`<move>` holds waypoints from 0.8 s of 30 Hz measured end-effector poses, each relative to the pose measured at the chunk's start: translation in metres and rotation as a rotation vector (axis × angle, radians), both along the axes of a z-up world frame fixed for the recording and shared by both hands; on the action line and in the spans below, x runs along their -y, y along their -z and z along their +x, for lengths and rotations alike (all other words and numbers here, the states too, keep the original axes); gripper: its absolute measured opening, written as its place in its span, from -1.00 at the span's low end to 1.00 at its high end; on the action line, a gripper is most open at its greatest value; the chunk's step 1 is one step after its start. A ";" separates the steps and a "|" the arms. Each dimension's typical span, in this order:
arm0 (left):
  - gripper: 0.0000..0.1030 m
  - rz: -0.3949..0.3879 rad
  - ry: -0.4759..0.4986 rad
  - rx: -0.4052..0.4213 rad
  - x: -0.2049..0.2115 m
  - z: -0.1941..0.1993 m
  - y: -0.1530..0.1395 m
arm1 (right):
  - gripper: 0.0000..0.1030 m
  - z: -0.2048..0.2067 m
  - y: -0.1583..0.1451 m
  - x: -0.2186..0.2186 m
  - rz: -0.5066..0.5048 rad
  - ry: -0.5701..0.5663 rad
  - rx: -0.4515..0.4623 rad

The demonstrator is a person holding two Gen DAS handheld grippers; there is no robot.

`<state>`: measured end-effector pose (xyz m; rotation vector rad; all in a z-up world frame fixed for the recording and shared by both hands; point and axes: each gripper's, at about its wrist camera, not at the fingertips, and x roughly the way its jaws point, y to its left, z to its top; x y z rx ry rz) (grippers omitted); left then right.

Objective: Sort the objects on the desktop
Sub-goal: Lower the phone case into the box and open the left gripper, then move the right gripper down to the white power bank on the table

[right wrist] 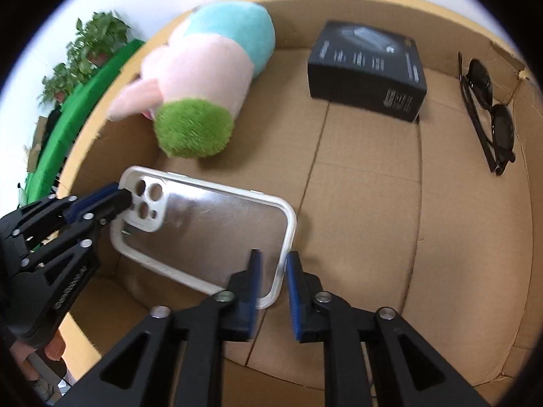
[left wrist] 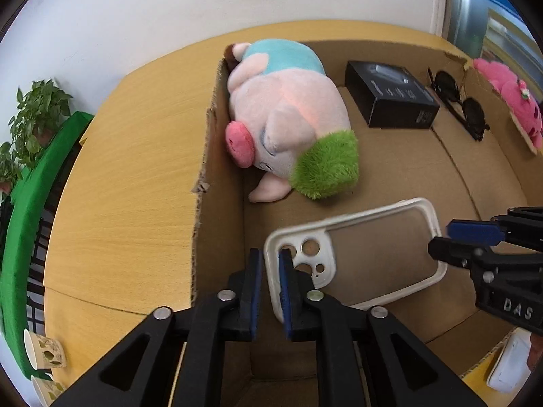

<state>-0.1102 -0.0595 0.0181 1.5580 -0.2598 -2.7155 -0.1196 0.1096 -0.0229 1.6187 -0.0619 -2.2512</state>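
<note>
The left gripper (left wrist: pixel 269 271) and right gripper (right wrist: pixel 273 271) each straddle an end rim of the clear, white-edged phone case (left wrist: pixel 373 247), jaws released, pads off it. The case seems just dropped into the brown cardboard box (right wrist: pixel 373 203); next, withdraw both. Beyond lie a pink plush pig (left wrist: pixel 288 112), black carton (left wrist: pixel 390 95) and sunglasses (left wrist: pixel 458 108)

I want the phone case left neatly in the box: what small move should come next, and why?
Probably lift both tools straight up. The phone case lies inside the cardboard box, and the left tool and right tool straddle its ends with the pads apart, seemingly no longer pinching it.
</note>
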 end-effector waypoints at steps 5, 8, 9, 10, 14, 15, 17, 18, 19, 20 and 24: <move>0.64 0.097 -0.019 -0.278 -0.001 0.049 -0.051 | 0.22 0.035 -0.041 -0.020 0.049 0.038 -0.236; 0.76 0.167 0.031 -0.460 -0.015 0.093 -0.084 | 0.45 0.077 -0.072 -0.045 0.076 0.103 -0.412; 0.94 0.183 0.048 -0.512 -0.021 0.107 -0.092 | 0.51 0.088 -0.079 -0.050 0.095 0.124 -0.455; 1.00 0.188 0.058 -0.567 -0.029 0.121 -0.099 | 0.53 0.096 -0.086 -0.055 0.111 0.139 -0.490; 1.00 0.208 0.099 -0.670 -0.054 0.149 -0.115 | 0.53 0.130 -0.107 -0.079 0.158 0.168 -0.596; 1.00 0.221 0.109 -0.671 -0.059 0.150 -0.115 | 0.53 0.137 -0.111 -0.086 0.161 0.180 -0.603; 1.00 0.246 0.120 -0.658 -0.064 0.153 -0.113 | 0.53 0.140 -0.114 -0.083 0.158 0.203 -0.608; 1.00 0.253 0.123 -0.652 -0.068 0.155 -0.111 | 0.53 0.145 -0.114 -0.086 0.163 0.213 -0.608; 1.00 0.254 0.123 -0.648 -0.071 0.157 -0.108 | 0.53 0.151 -0.113 -0.087 0.166 0.217 -0.609; 1.00 0.247 0.120 -0.646 -0.075 0.160 -0.105 | 0.53 0.157 -0.112 -0.090 0.170 0.218 -0.611; 1.00 0.250 0.115 -0.625 -0.080 0.169 -0.096 | 0.53 0.180 -0.108 -0.094 0.188 0.203 -0.630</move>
